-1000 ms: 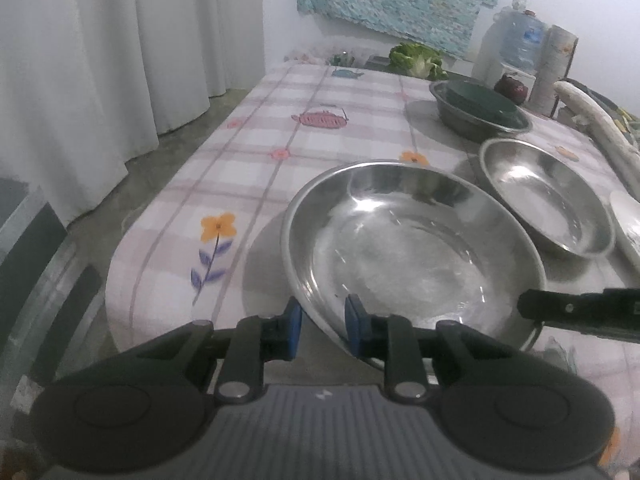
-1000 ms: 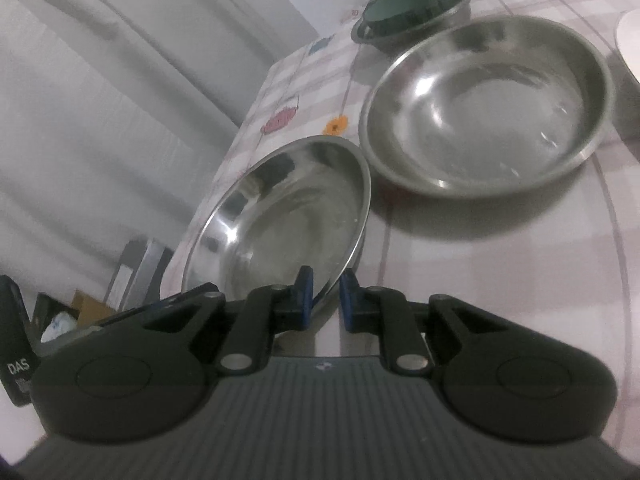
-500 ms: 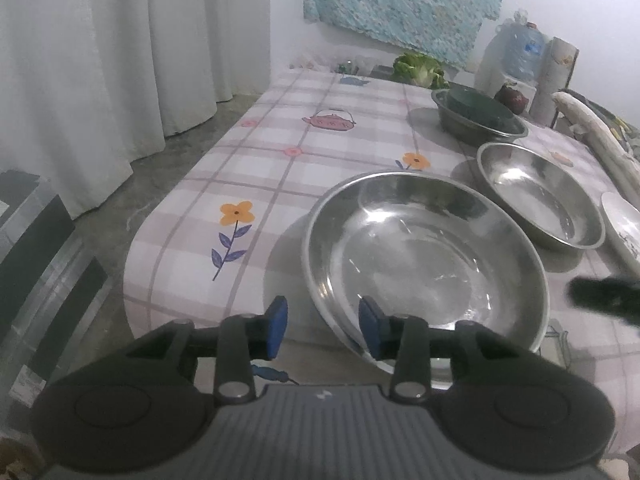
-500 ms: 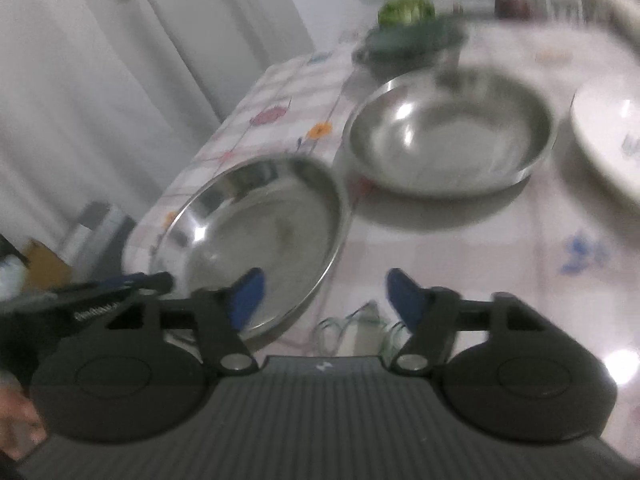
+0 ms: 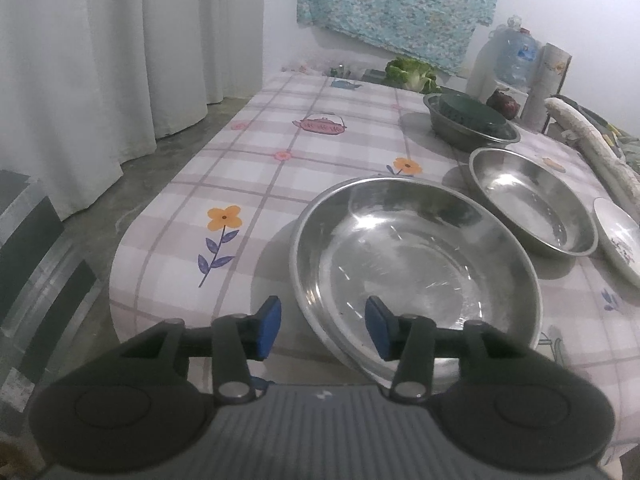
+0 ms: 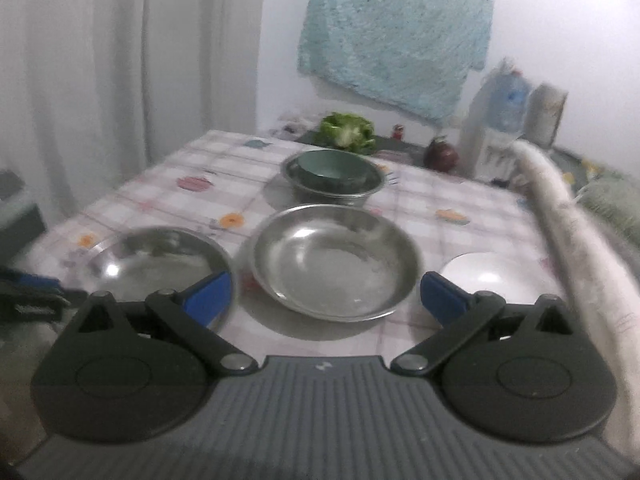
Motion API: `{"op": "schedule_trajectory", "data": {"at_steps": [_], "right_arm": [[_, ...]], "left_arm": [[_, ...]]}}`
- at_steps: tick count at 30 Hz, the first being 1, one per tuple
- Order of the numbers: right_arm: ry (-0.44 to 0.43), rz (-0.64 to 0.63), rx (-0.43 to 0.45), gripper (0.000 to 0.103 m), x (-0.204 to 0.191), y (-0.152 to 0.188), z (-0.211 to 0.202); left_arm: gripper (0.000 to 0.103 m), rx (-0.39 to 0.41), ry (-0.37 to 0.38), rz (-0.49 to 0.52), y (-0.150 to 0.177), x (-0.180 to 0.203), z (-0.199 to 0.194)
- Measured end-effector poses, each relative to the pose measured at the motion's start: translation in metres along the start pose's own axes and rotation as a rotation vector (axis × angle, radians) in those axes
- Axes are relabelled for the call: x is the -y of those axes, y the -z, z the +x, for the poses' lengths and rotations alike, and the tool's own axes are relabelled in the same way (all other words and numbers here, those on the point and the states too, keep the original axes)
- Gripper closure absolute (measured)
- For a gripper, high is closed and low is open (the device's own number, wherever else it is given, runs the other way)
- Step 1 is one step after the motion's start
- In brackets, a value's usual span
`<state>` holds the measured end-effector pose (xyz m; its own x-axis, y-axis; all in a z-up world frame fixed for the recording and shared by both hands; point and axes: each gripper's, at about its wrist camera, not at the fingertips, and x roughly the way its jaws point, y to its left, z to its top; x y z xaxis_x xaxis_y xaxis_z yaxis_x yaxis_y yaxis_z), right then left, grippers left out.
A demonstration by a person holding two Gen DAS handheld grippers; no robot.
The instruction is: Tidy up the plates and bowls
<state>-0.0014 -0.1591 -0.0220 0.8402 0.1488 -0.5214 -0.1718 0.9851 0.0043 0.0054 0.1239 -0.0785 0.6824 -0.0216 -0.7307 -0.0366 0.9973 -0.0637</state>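
Observation:
A large steel basin [image 5: 416, 264] lies flat on the checked tablecloth near the table's front corner. My left gripper [image 5: 323, 330] is opening; the basin's near rim runs between its blue pads [image 5: 268, 332], which do not press on it. Beyond the basin stand a smaller steel bowl [image 5: 532, 208], a steel bowl holding a green bowl [image 5: 472, 128], and a white plate [image 5: 620, 240]. My right gripper [image 6: 326, 298] hovers above the table, its jaws opening wide with nothing between them, in front of the smaller steel bowl [image 6: 336, 260]. The basin [image 6: 160, 264] sits to its left, the plate [image 6: 484, 276] to its right.
A cabbage [image 5: 412, 74], a water bottle [image 5: 512, 60] and a dark round vegetable [image 5: 502, 104] stand at the table's far end. A long white roll [image 5: 588, 140] lies along the right side. Curtains [image 5: 100, 60] hang left, past the table's rounded edge [image 5: 132, 240].
Both grippers have let go of the basin's rim and opened. The right gripper has risen, rolled level and drawn back; the left has barely moved.

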Motion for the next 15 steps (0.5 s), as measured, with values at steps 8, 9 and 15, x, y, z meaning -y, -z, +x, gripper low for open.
{"op": "schedule_trajectory", "data": {"at_steps": [8, 9, 15], "right_arm": [[-0.248, 0.202, -0.054, 0.001, 0.014, 0.019, 0.033], [-0.249, 0.23, -0.072, 0.001, 0.015, 0.022, 0.042], [-0.311, 0.314, -0.144, 0.016, 0.007, 0.035, 0.085]], "left_arm": [[0.048, -0.011, -0.003, 0.001, -0.004, 0.0, 0.01], [0.048, -0.013, -0.005, 0.003, -0.005, 0.001, 0.012], [0.048, -0.016, -0.012, 0.01, -0.01, 0.001, 0.021]]}}
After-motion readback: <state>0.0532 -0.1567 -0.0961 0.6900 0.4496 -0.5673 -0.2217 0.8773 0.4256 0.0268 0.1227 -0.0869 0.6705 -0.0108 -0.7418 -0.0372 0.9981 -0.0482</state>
